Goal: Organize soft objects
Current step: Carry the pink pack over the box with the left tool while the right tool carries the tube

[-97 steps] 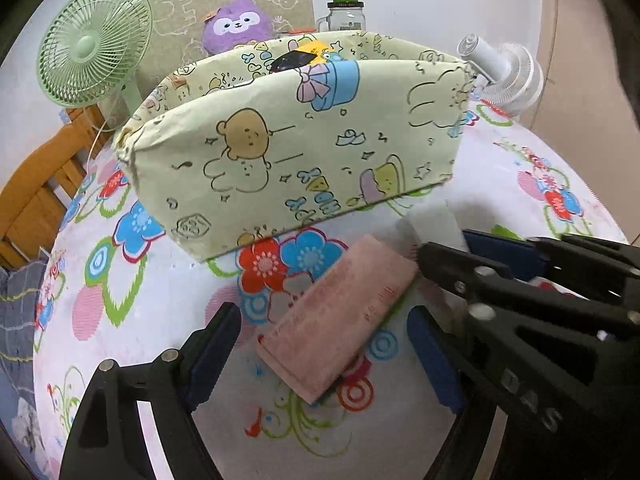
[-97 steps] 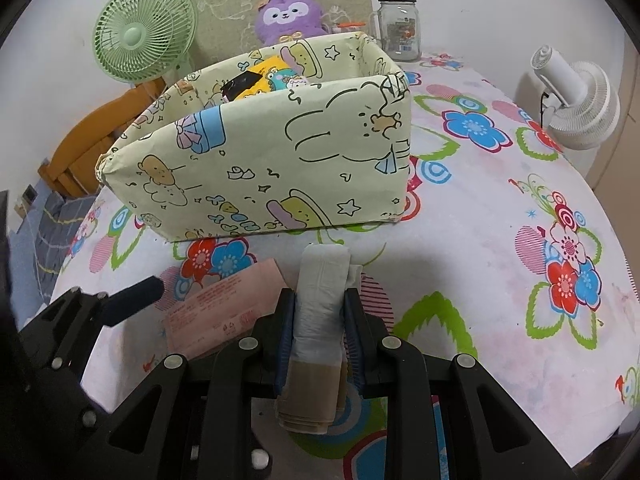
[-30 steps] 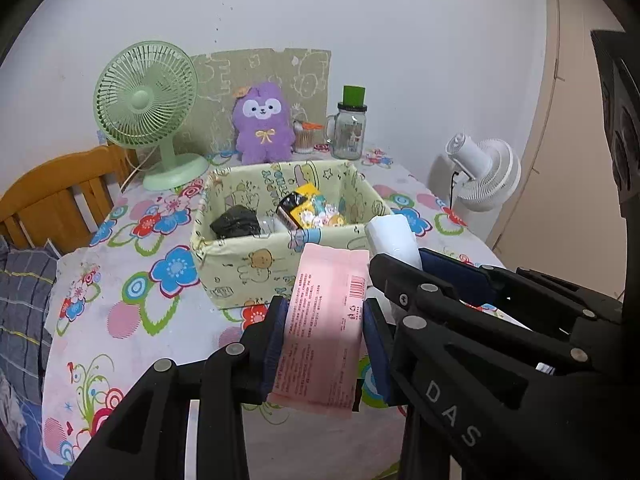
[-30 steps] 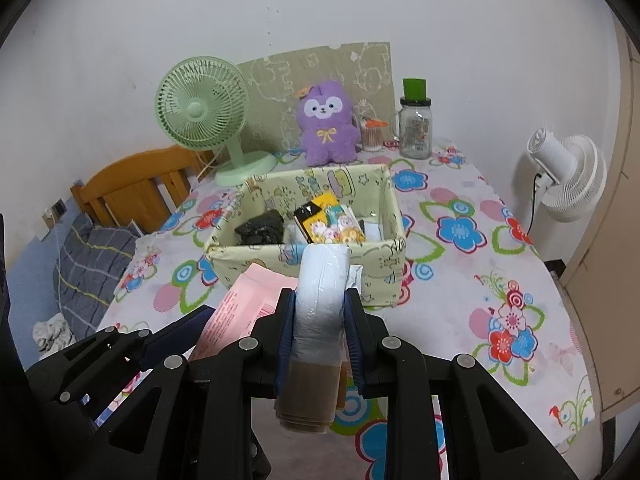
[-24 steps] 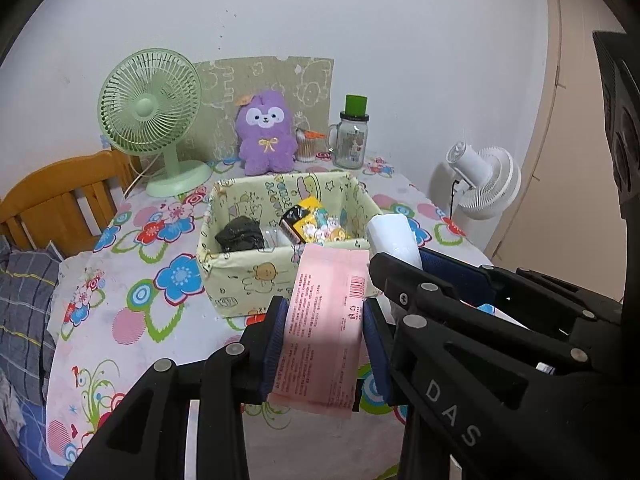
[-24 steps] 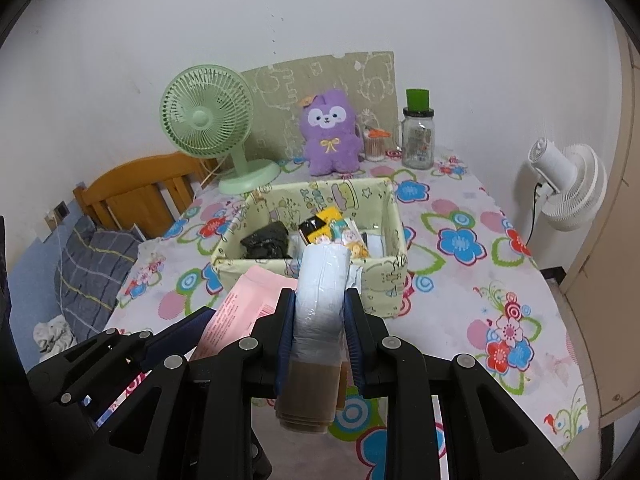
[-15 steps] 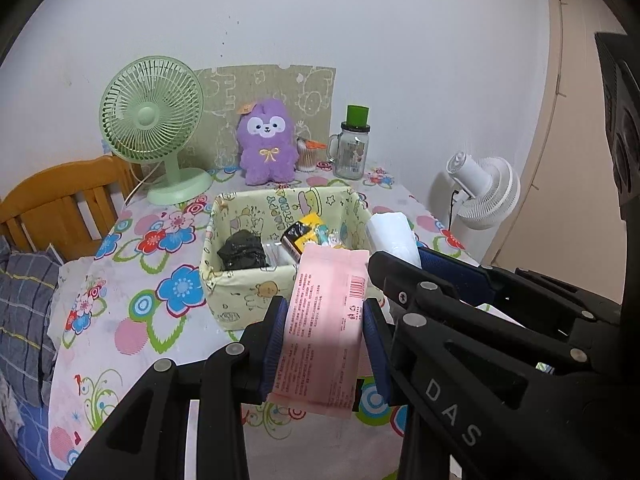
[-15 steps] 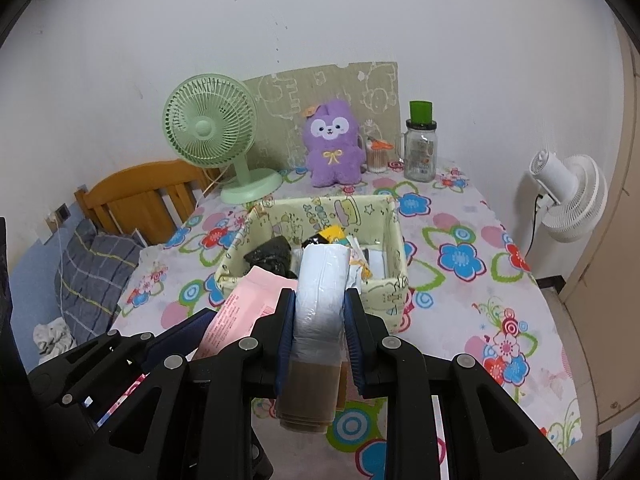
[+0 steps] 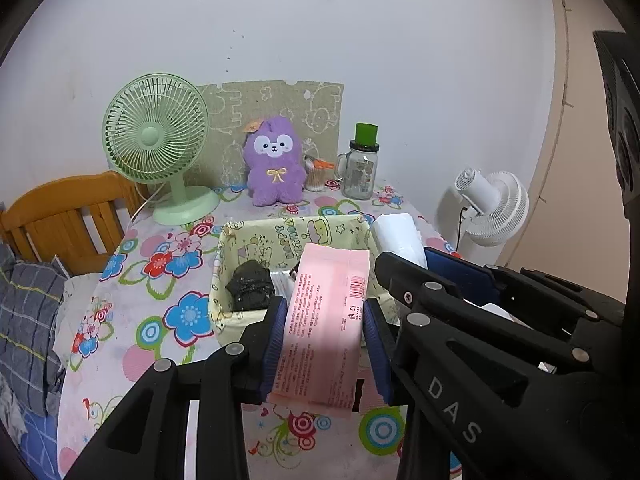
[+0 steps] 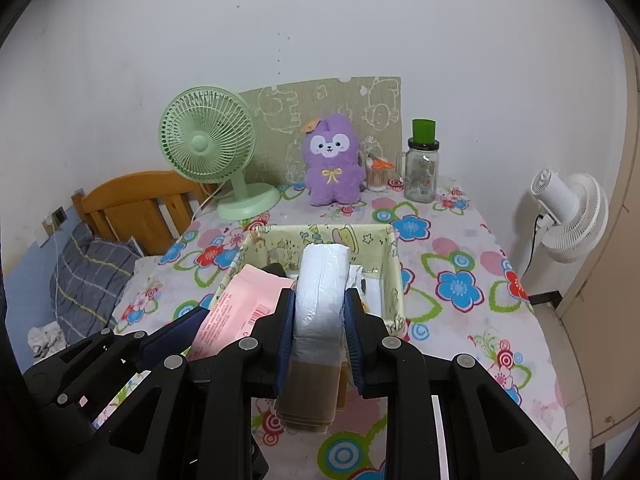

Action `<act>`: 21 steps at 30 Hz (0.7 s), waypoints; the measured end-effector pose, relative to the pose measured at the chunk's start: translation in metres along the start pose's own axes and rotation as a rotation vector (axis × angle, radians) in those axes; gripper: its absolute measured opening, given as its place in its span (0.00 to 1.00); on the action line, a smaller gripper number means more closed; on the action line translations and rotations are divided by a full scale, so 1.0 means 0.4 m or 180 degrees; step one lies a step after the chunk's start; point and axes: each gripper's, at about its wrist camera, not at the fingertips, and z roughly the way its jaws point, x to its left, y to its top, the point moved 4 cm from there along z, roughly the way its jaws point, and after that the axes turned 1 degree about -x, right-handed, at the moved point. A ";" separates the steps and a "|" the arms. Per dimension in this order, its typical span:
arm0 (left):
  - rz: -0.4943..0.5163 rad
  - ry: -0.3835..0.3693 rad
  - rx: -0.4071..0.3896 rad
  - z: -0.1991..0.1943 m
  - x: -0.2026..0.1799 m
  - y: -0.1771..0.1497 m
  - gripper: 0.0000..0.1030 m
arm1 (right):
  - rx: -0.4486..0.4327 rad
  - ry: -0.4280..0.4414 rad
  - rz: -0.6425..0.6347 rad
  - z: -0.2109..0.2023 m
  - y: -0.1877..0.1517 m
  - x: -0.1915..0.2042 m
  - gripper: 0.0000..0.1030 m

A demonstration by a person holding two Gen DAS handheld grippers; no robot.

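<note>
While left gripper [image 9: 325,342] clamps pink pack [image 9: 326,320] and right gripper [image 10: 319,334] clamps white pack [image 10: 322,284], both hang above table, short of basket [image 10: 394,276]. Carry over rim, lower into free space, release gently.

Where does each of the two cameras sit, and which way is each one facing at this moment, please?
Left wrist: sits on the left gripper, looking forward and down over the pink packet to the fabric basket; the right gripper's black frame shows beside it.
Right wrist: sits on the right gripper, facing likewise past the white packet; the left gripper's frame shows lower left.
Shared: basket, both packets, green fan, purple plush, jar, white fan.
</note>
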 end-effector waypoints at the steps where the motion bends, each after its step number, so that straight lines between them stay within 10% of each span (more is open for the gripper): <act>1: -0.0003 0.0005 -0.0002 0.003 0.001 0.003 0.38 | 0.0000 -0.0003 -0.0001 0.005 0.004 -0.001 0.27; 21: -0.0081 0.0128 -0.0019 0.099 0.040 0.068 0.38 | 0.0013 -0.0015 -0.0007 0.123 0.074 -0.014 0.27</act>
